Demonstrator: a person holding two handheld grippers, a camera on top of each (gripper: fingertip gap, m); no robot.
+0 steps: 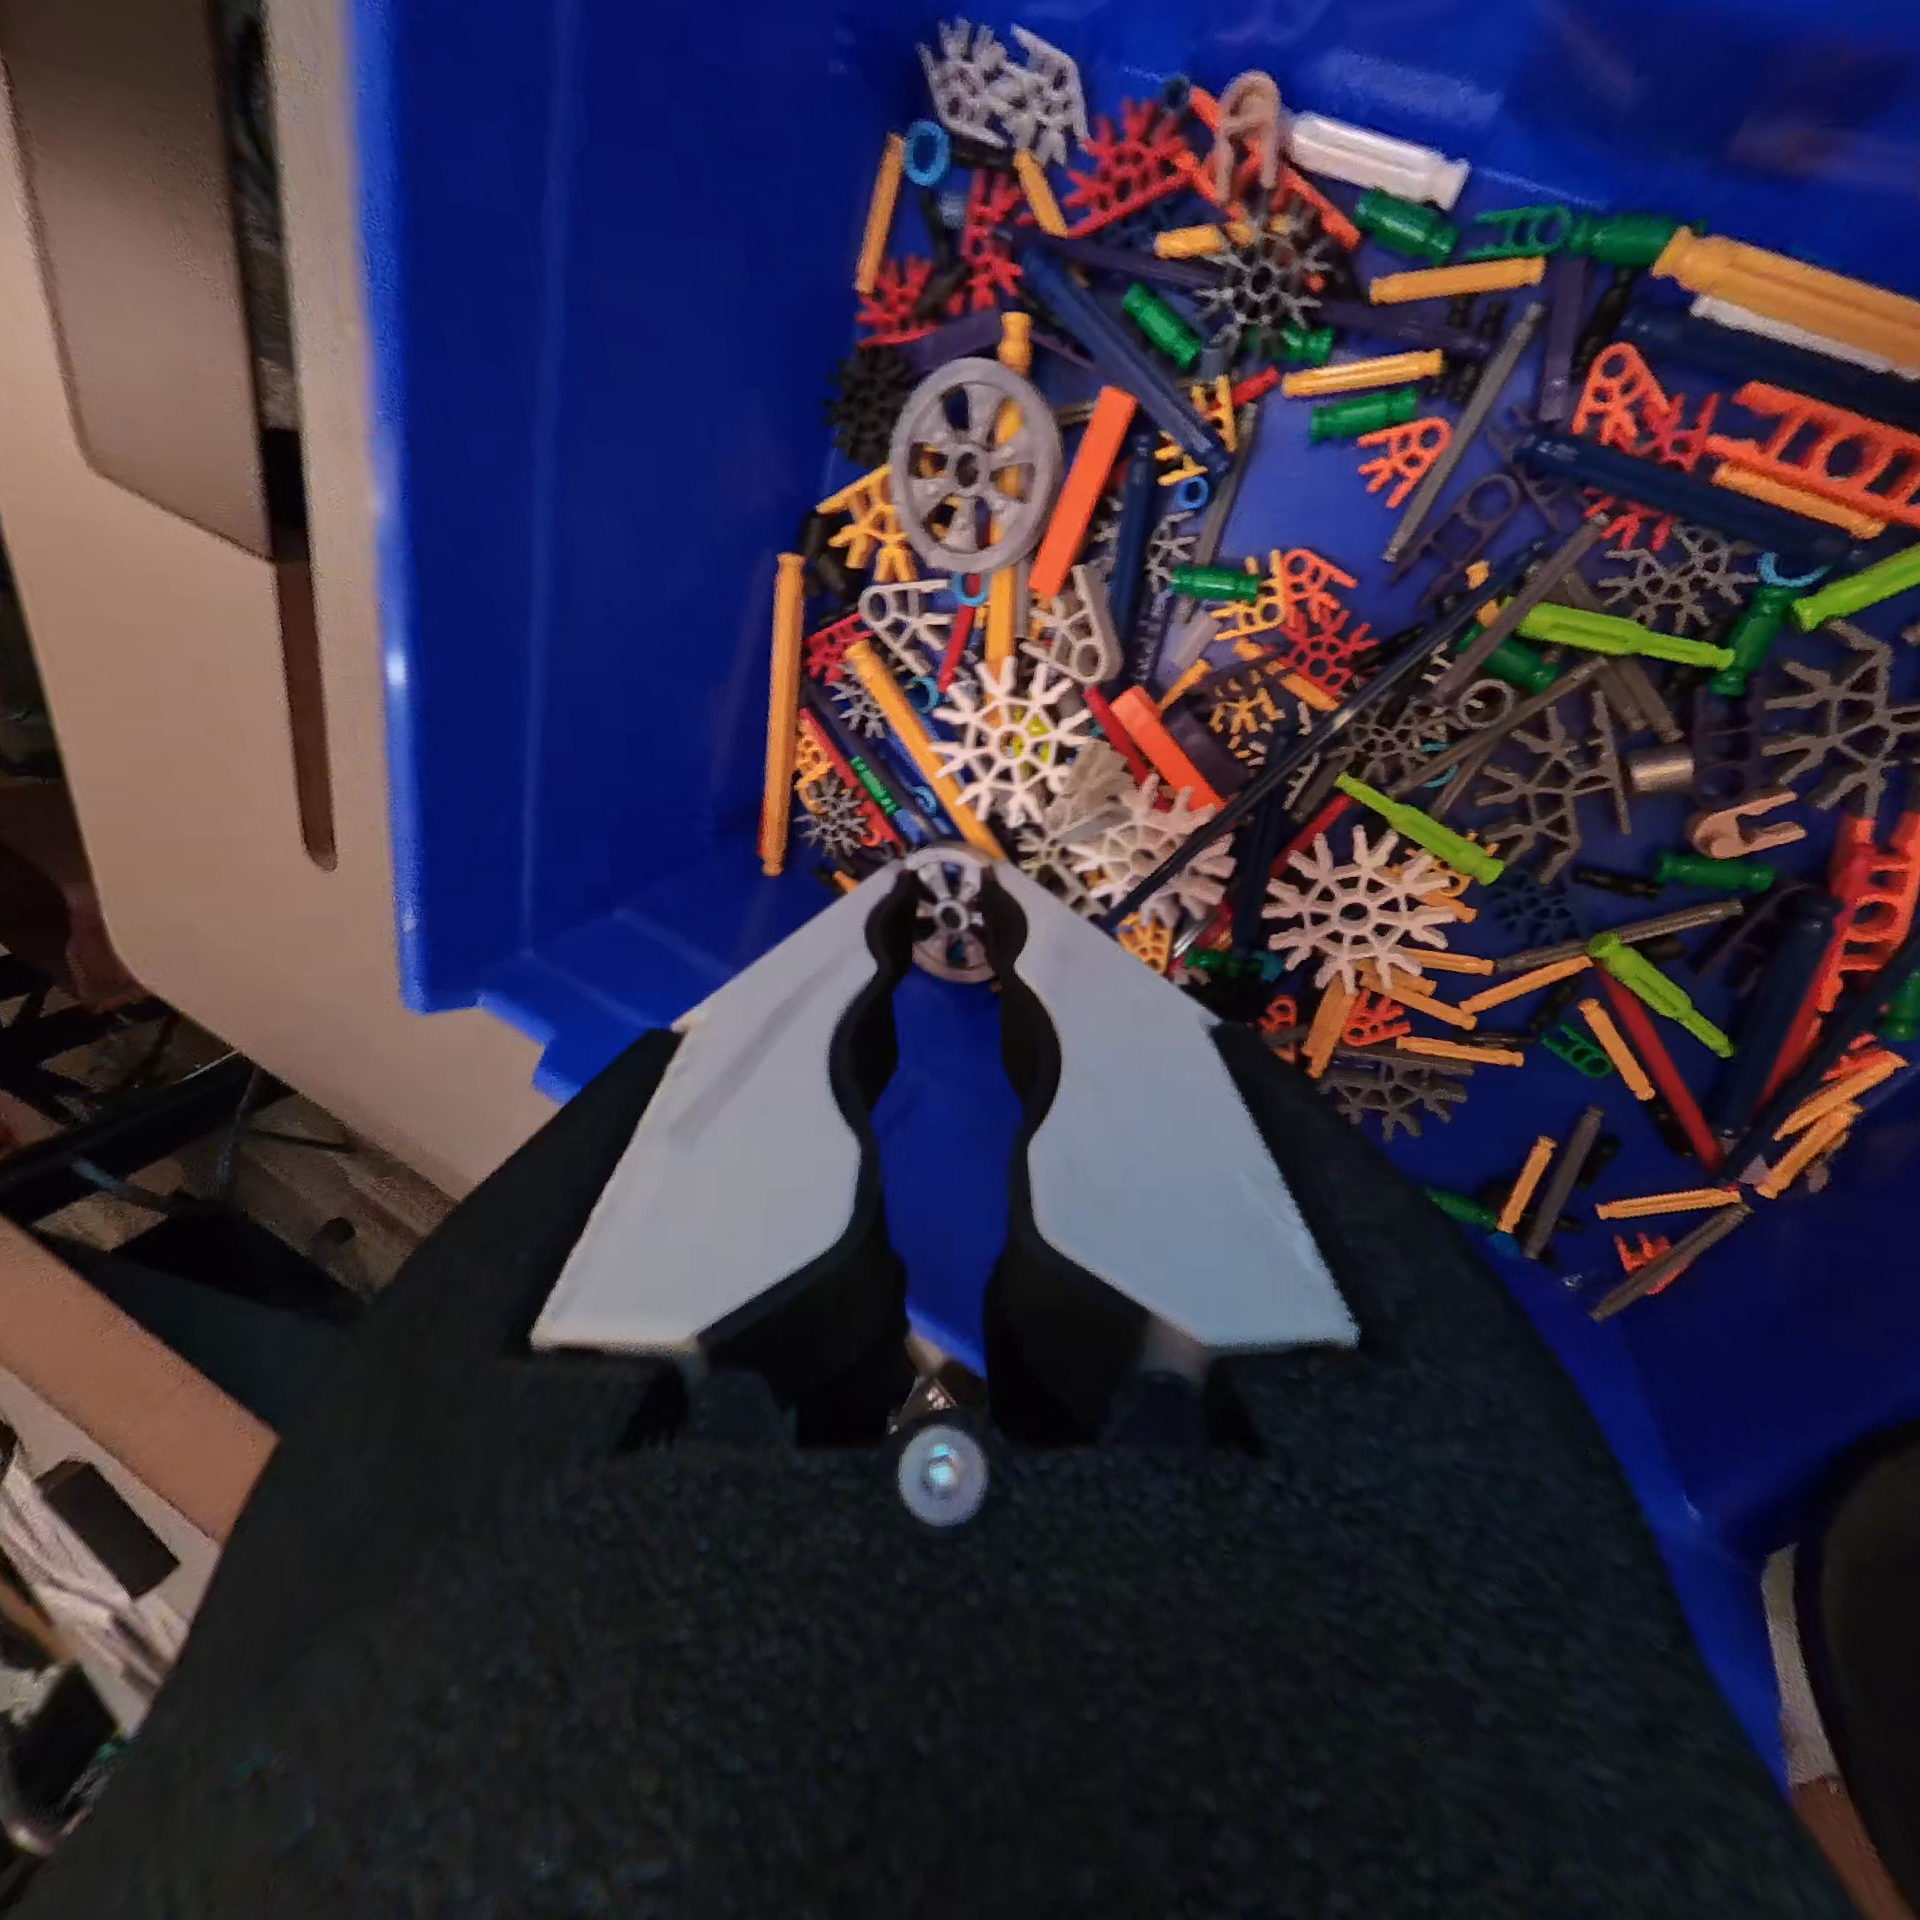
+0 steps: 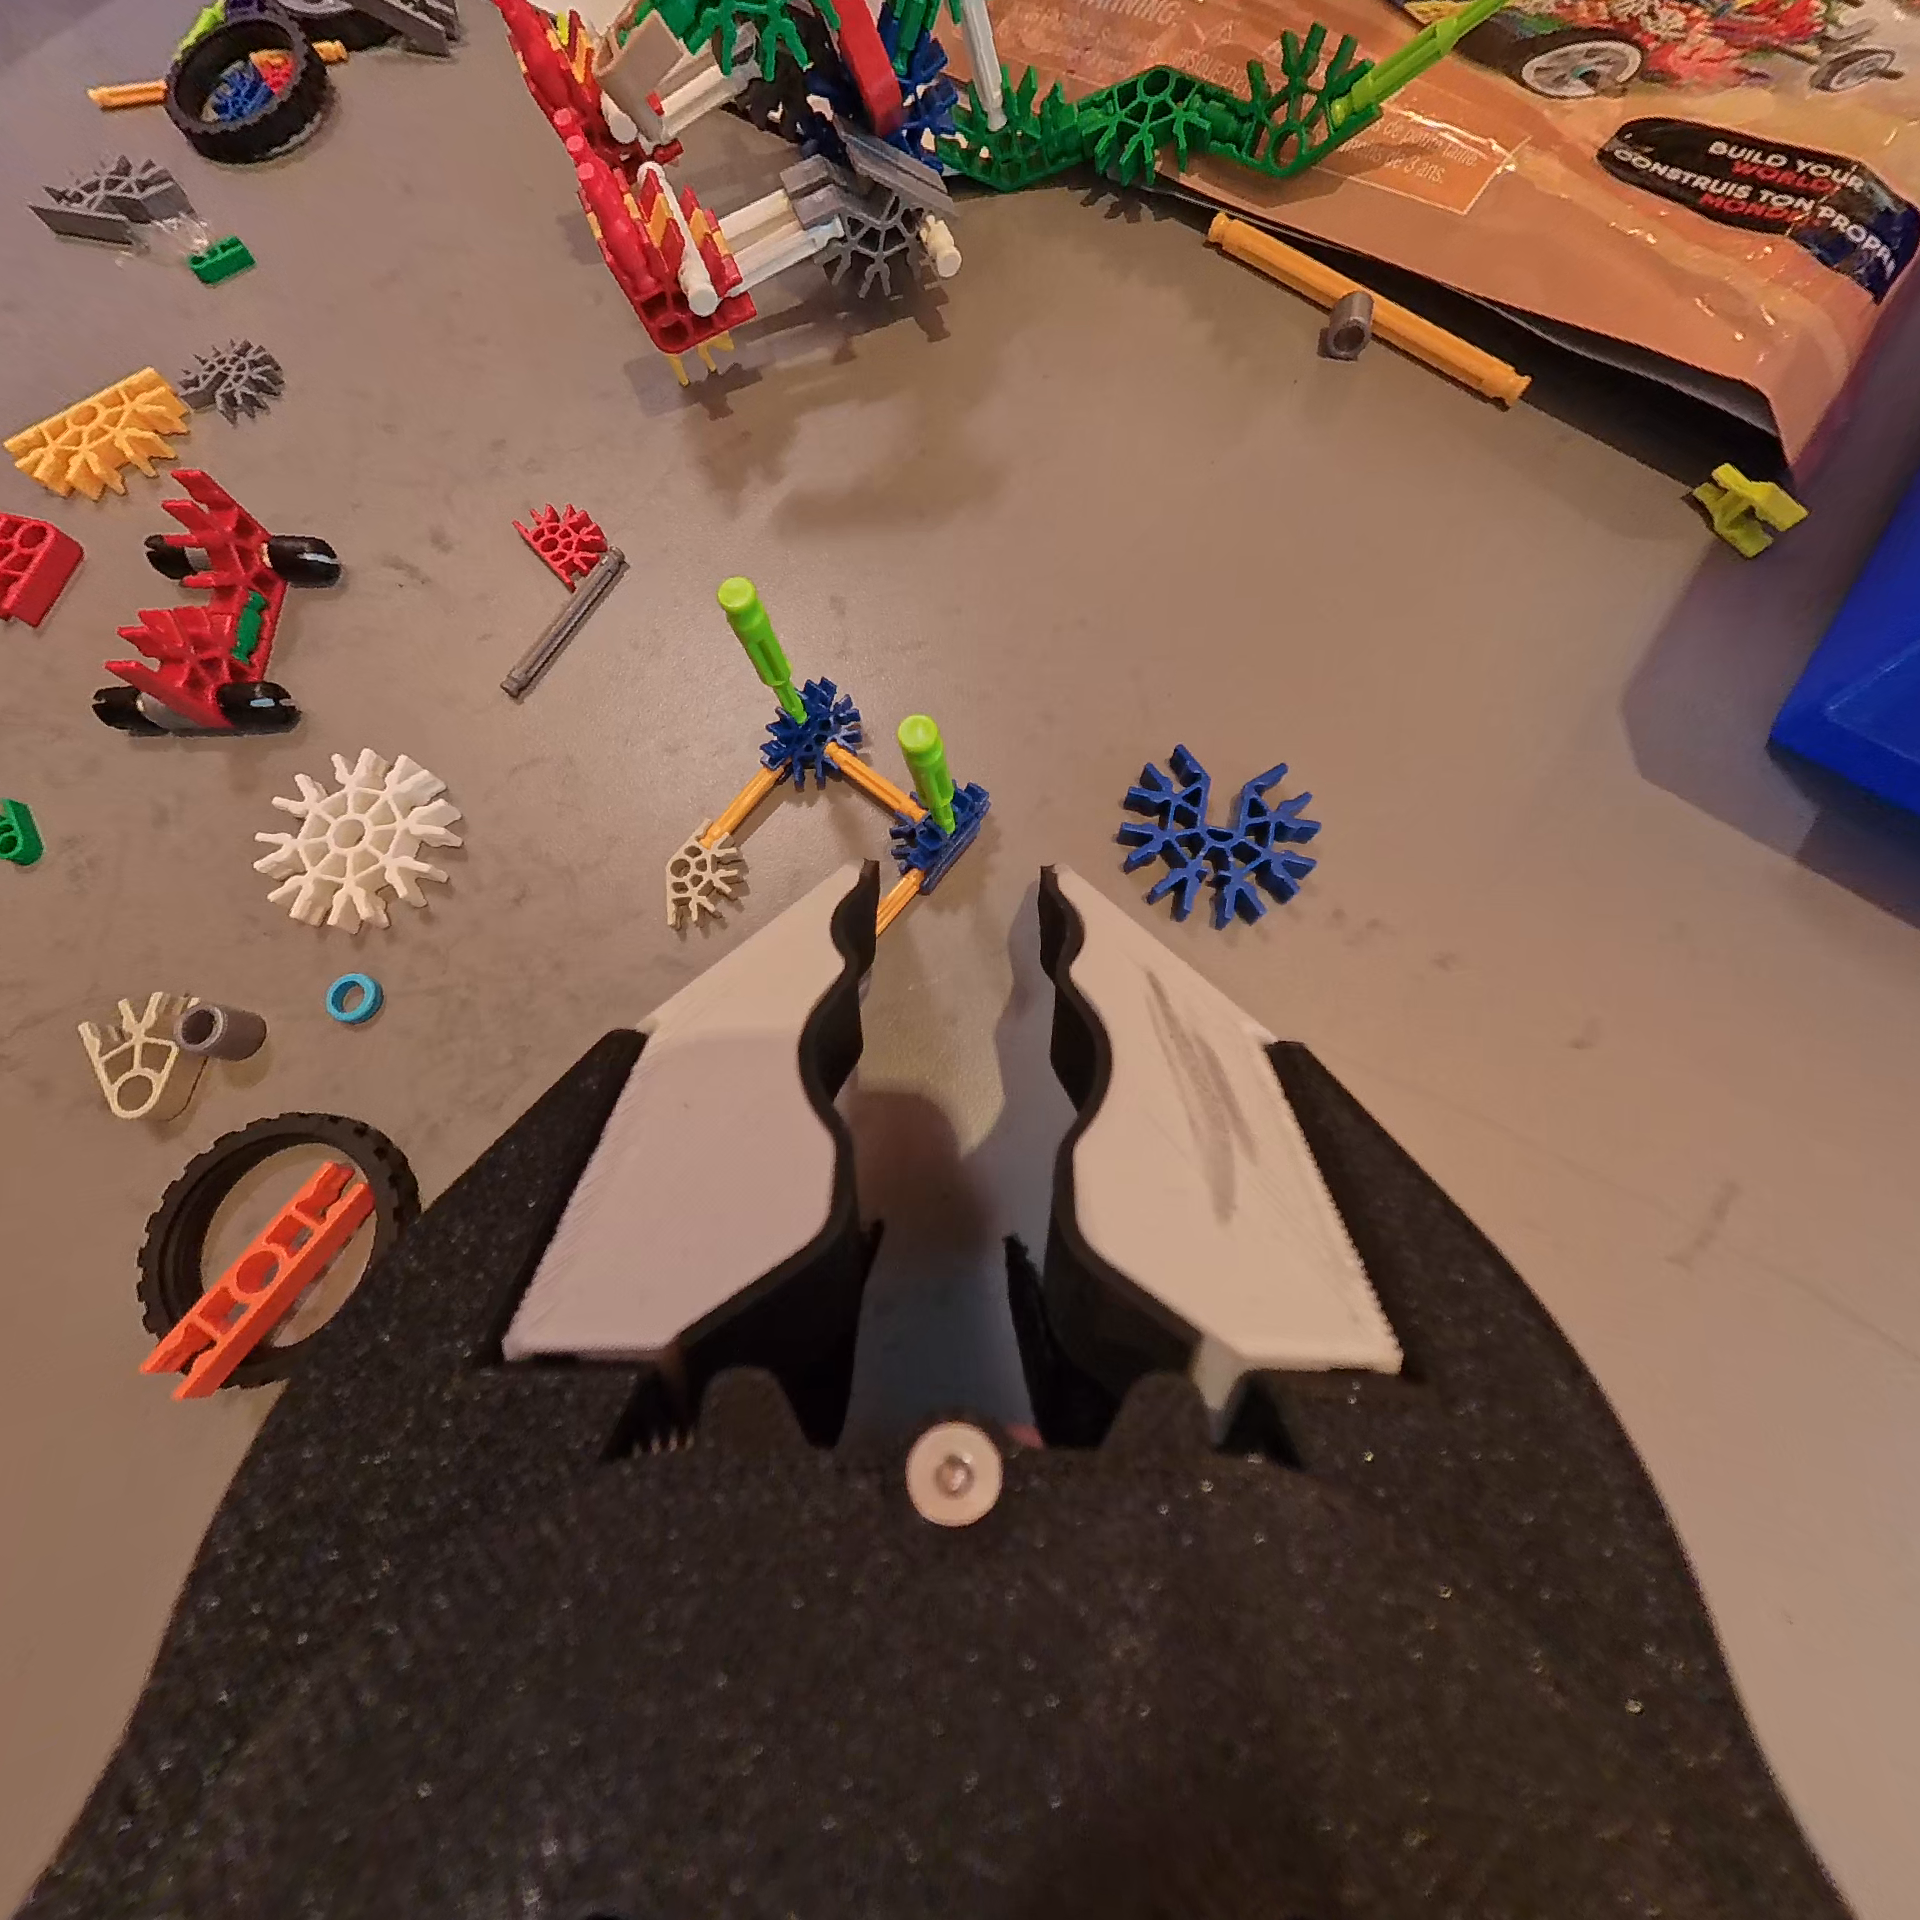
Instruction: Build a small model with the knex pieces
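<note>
In the left wrist view, my left gripper (image 1: 948,883) is shut on a small grey spoked wheel (image 1: 948,920), held above a blue bin (image 1: 623,520). The bin holds a heap of coloured rods and connectors (image 1: 1351,675), with a larger grey wheel (image 1: 975,480) and white snowflake connectors (image 1: 1008,740) among them. In the right wrist view, my right gripper (image 2: 956,883) is open and empty over a grey table (image 2: 1351,1039). Just ahead of its left fingertip stands a small assembly (image 2: 831,774) of blue connectors, orange rods and two upright green rods. A loose blue connector (image 2: 1218,836) lies to the right.
On the table lie a white snowflake connector (image 2: 355,837), a black tyre with an orange piece (image 2: 272,1247), red pieces (image 2: 213,613), a red and green built model (image 2: 810,135) at the back, a brown printed bag (image 2: 1558,208), and the blue bin's corner (image 2: 1860,717) at right. There is about 60 cm between the tips of the two grippers.
</note>
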